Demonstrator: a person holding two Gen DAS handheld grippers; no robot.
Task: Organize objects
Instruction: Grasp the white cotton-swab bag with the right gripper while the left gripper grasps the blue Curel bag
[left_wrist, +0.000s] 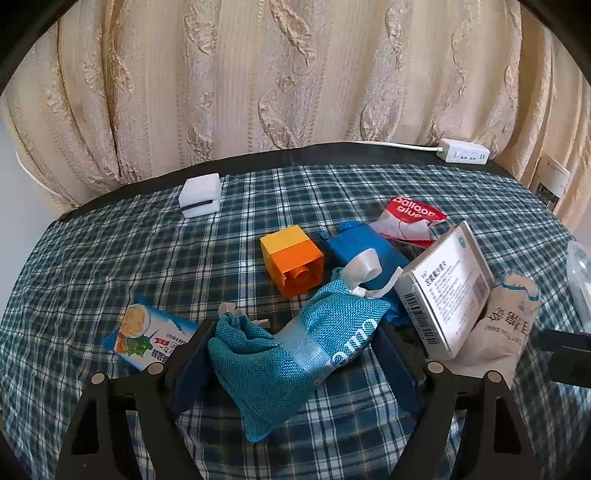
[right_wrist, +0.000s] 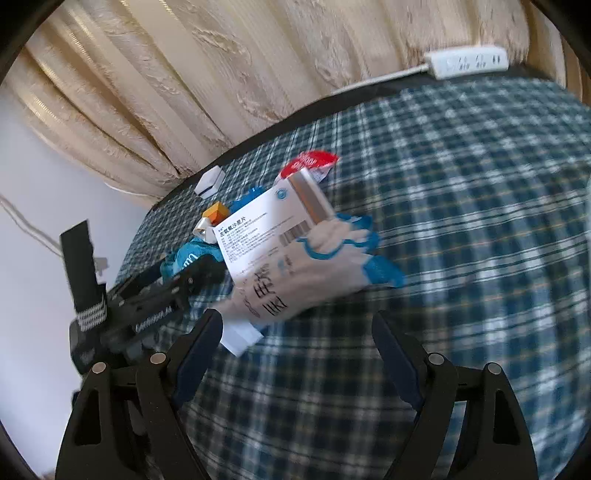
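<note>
Plaid tablecloth (left_wrist: 110, 258), teal drawstring pouch (left_wrist: 280, 354) cinched shut, contents hidden

**Readable text on the table items**

"Balloon glue" in white on a red sachet (left_wrist: 413, 214). Barcode and small Chinese print, illegible, on a white box (left_wrist: 443, 291). Large Chinese characters on a white sock pack (right_wrist: 291, 273).

On the plaid desk (left_wrist: 110, 258) there's one teal mesh pouch (left_wrist: 288, 354), one orange block (left_wrist: 293, 262), one white box (left_wrist: 447, 291), one red glue packet (left_wrist: 410, 218), one sock pack (left_wrist: 506, 325), one food sachet (left_wrist: 147, 336), one white cube (left_wrist: 199, 197), plus one power strip (left_wrist: 465, 150).
</note>
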